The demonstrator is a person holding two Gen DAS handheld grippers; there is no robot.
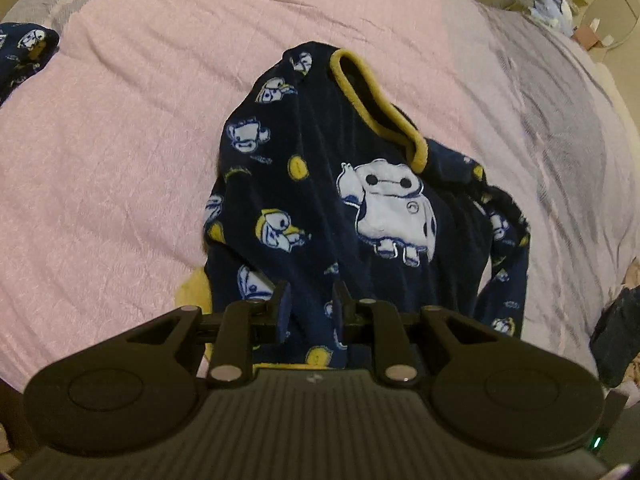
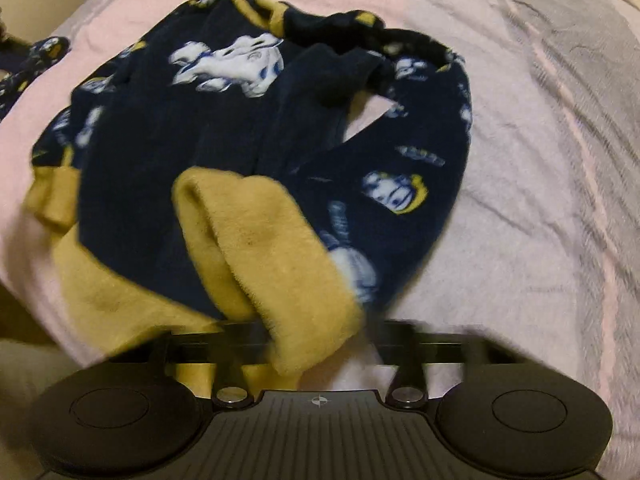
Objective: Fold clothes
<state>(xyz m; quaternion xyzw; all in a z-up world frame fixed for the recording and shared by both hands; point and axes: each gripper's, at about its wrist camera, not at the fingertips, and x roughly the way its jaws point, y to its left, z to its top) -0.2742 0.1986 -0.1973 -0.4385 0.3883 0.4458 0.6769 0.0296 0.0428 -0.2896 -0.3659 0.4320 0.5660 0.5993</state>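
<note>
The navy fleece pyjama top [image 1: 360,184], printed with white cartoon robots and edged in yellow, lies rumpled mid-bed, sleeves bunched, no neat fold yet; most of the folding looks still ahead; the left claw [image 1: 310,308] pinches its lower hem narrowly; the right claw [image 2: 316,340] is shut on the yellow cuff [image 2: 272,248]; beneath lies a pink bedspread [image 1: 120,140]; a matching garment [image 1: 24,52] sits at the far edge.

Pink bedspread [image 1: 120,160] lies bare left and right of the navy fleece pyjama top [image 1: 320,168], allowing passage. A second navy garment [image 1: 24,56] occupies the far-left edge.
</note>
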